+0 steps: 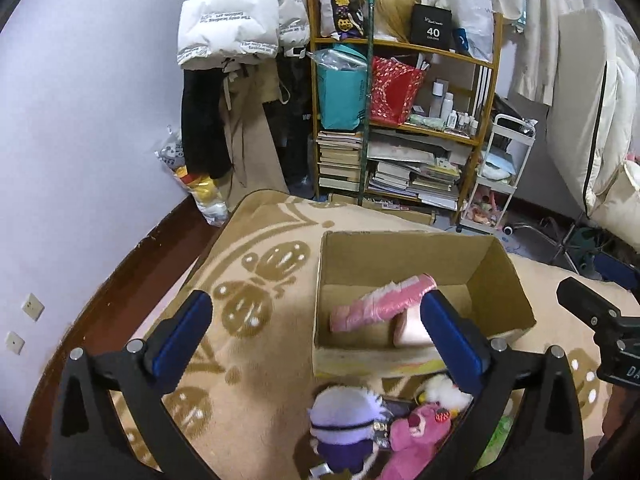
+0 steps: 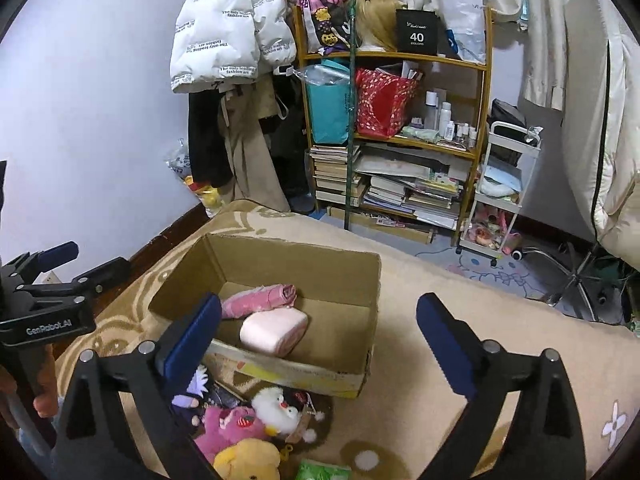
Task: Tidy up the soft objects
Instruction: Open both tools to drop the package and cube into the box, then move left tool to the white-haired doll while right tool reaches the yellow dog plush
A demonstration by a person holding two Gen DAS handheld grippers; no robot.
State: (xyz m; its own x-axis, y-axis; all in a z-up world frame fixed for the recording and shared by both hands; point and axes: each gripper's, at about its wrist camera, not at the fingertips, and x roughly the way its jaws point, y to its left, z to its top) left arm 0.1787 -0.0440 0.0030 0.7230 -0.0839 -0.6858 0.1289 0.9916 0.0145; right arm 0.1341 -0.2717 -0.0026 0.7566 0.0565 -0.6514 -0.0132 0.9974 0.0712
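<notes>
Both claws are hanging spread and empty — the left claw (image 1: 316, 332) and right claw (image 2: 320, 332) above the cardboard box (image 2: 362, 276). The plush toys (image 2: 240, 428) are lying heaped just before it; pinching one loosely risks dragging its neighbours along.

The cardboard box (image 2: 280, 372) is open-topped, its right half bare beside the pink roll (image 2: 274, 330) and folded pink cloth (image 2: 260, 298); plush toys (image 2: 248, 420) crowd its near wall.
</notes>
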